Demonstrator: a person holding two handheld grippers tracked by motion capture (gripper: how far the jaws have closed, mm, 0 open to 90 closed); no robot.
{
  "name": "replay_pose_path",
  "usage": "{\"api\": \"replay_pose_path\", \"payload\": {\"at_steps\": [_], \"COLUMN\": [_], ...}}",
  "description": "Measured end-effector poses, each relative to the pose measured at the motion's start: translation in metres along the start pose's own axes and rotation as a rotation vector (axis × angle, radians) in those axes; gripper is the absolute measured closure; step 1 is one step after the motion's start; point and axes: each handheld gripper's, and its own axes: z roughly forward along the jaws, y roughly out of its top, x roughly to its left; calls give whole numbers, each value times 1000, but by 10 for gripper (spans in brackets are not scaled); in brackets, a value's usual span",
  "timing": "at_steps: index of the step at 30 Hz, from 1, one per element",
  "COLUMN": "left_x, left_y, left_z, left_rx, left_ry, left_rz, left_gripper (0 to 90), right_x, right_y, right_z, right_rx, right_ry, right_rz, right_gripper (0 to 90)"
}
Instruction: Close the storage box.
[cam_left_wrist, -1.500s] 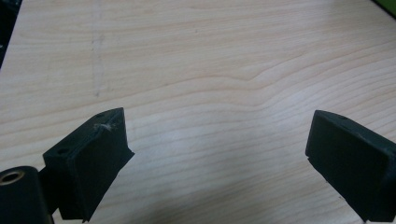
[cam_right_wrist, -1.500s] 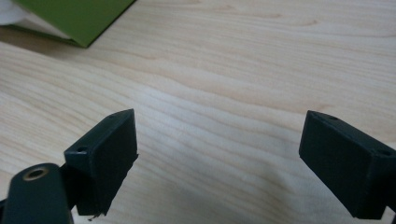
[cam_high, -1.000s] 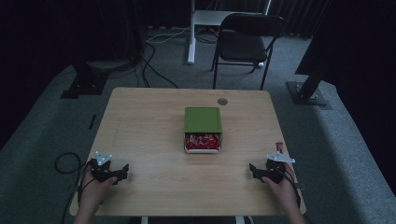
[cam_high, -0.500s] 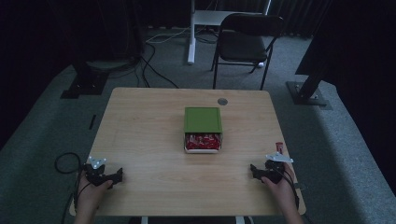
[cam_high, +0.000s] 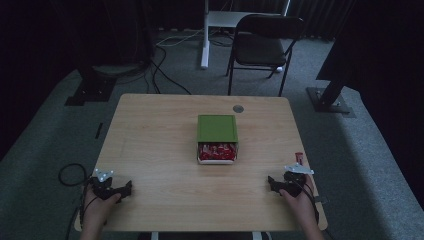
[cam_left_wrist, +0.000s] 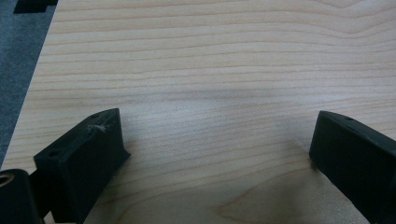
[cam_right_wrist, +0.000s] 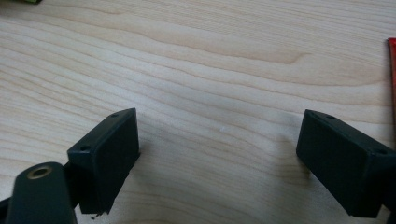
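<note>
A green-lidded box (cam_high: 217, 128) sits at the middle of the wooden table (cam_high: 155, 135). Its near end is pulled open, showing a white tray of red packets (cam_high: 216, 151). My left gripper (cam_high: 116, 190) rests on the near left corner, held by a hand. In the left gripper view that gripper (cam_left_wrist: 219, 140) is open, with bare wood between its jaws. My right gripper (cam_high: 281, 184) rests near the front right corner. It stands open over bare wood in the right gripper view (cam_right_wrist: 219, 140). Both grippers are well short of the box.
A small red item (cam_high: 299, 156) lies by the table's right edge, just beyond my right gripper, and shows again (cam_right_wrist: 392, 70) in the right gripper view. A round grommet (cam_high: 238, 108) sits behind the box. A dark folding chair (cam_high: 265, 45) stands beyond the table.
My left gripper has slid a little back toward the table's near left corner. The right gripper has hardly moved. Both stay open.
</note>
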Motion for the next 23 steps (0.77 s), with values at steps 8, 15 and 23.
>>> {"api": "replay_pose_path", "payload": {"at_steps": [8,15,23], "left_x": [-1,-1,-1], "left_y": [0,0,0], "left_z": [0,0,0], "left_rx": [0,-1,0], "left_ry": [6,6,11], "left_rz": [-6,-8,-10], "left_gripper": [37,36,36], "right_x": [1,5,7], "right_y": [0,1,2], "right_z": [0,2,2], "right_rx": [-1,-1,1], "right_ry": [-10,-60,-68], "right_rz": [10,58,65], "right_gripper": [122,119,117]}}
